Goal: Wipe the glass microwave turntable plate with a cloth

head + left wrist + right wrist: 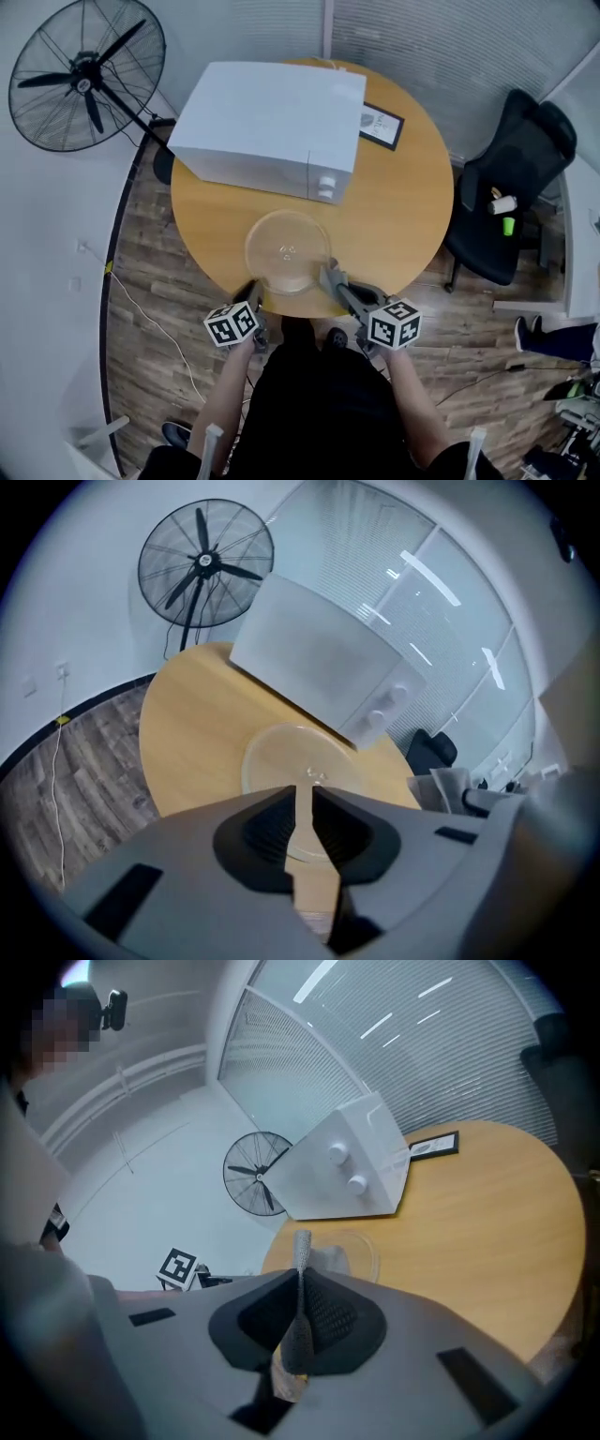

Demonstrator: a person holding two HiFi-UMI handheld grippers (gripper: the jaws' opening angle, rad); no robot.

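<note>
"Two grippers over the round wooden desk. What has each got?"

"The right gripper is clamped on a grey mesh cloth. A narrow strip of it stands up out of the closed jaws. The left gripper has its jaws a narrow slit apart, with nothing between them."

"And the clear round glass turntable plate?"

"Flat on the desk, near the edge closest to the person, just in front of the white microwave oven."

"How does it lie to the grippers?"

"Between them, in the head view. The right gripper's tips sit at the plate's near right rim; whether the cloth touches the glass I cannot tell. The left gripper is at the desk's edge, just beside the plate's near left rim, and contact there cannot be made out either. Through the left gripper's slit the plate shows straight ahead and below. In the right gripper view the plate lies just past the cloth's tip."
</note>
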